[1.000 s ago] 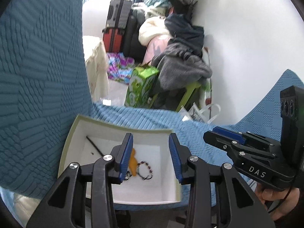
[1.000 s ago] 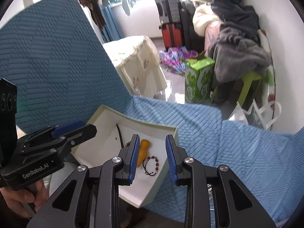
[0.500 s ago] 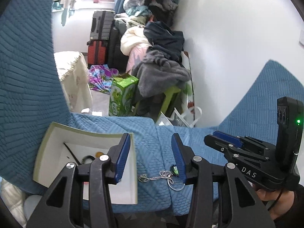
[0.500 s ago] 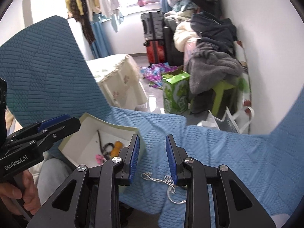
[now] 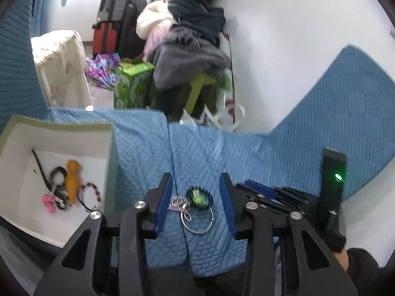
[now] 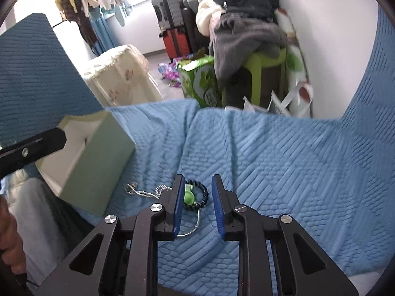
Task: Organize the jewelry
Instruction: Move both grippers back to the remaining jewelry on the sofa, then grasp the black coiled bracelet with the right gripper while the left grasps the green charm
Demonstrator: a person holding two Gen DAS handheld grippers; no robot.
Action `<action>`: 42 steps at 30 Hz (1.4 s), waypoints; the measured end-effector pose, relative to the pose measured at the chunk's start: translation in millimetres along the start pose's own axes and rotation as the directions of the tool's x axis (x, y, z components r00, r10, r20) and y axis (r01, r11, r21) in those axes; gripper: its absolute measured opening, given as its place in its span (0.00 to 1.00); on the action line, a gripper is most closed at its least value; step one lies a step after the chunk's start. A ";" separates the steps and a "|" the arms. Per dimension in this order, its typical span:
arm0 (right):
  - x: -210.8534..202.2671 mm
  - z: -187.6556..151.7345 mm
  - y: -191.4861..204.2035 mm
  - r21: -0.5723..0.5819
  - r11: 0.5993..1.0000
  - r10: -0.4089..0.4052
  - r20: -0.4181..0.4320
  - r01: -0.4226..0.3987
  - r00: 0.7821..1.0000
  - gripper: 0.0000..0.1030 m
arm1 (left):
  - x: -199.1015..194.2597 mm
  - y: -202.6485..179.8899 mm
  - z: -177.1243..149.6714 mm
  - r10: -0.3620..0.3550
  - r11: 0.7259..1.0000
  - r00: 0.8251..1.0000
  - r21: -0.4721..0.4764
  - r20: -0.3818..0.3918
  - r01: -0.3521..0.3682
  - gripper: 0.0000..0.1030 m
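On the blue quilted cover [image 5: 246, 153], just ahead of both grippers: small heap of jewelry. Dark beaded bracelet [image 5: 199, 198] with a green bead at its middle, a twisted black-and-white cord [image 5: 177, 202] running off to its left, a silver ring [image 5: 197, 222] lying flat beneath. Left gripper [image 5: 195, 202] frames the heap; fingers have just been narrowing, yet a gap shows either side of the bracelet, no contact. Right gripper [image 6: 196, 197] comes in beside it; its fingers also just narrowed, left one overlapping the bracelet [image 6: 200, 192] in view; cannot tell if it touches, nothing pinched. Pale green box [image 5: 61, 125] sits left of the heap, near but apart. Inside: orange figure [image 5: 71, 180], pink piece [image 5: 49, 202], dark loops [image 5: 58, 175], beaded bracelet [image 5: 91, 194].
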State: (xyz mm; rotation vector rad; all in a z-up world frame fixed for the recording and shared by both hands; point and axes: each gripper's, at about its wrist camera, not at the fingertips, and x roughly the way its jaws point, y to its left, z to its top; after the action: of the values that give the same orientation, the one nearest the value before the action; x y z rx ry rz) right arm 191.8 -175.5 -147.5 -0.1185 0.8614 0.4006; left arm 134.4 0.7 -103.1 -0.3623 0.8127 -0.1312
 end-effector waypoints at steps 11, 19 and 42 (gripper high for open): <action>62.6 -13.2 -20.9 0.081 0.993 0.097 -0.146 -0.086 0.984 0.15 | 37.0 -4.0 -33.0 -0.002 1.000 0.992 -0.001 -0.122 0.002 0.26; 81.7 -13.9 -17.7 0.025 0.998 0.054 -0.184 -0.050 0.981 0.15 | 44.3 2.8 -35.4 0.001 1.000 0.989 -0.022 -0.145 -0.005 0.26; 50.5 -11.4 -40.0 0.018 0.997 -0.075 -0.088 0.077 0.993 0.07 | 103.3 -17.7 -40.3 0.015 0.998 0.981 0.063 -0.195 -0.003 0.26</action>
State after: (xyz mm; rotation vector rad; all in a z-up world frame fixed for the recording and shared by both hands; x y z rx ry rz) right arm 228.6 -200.4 -195.5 -0.1492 0.9444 0.3169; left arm 176.0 -52.5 -192.8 -0.2900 1.0018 -0.1855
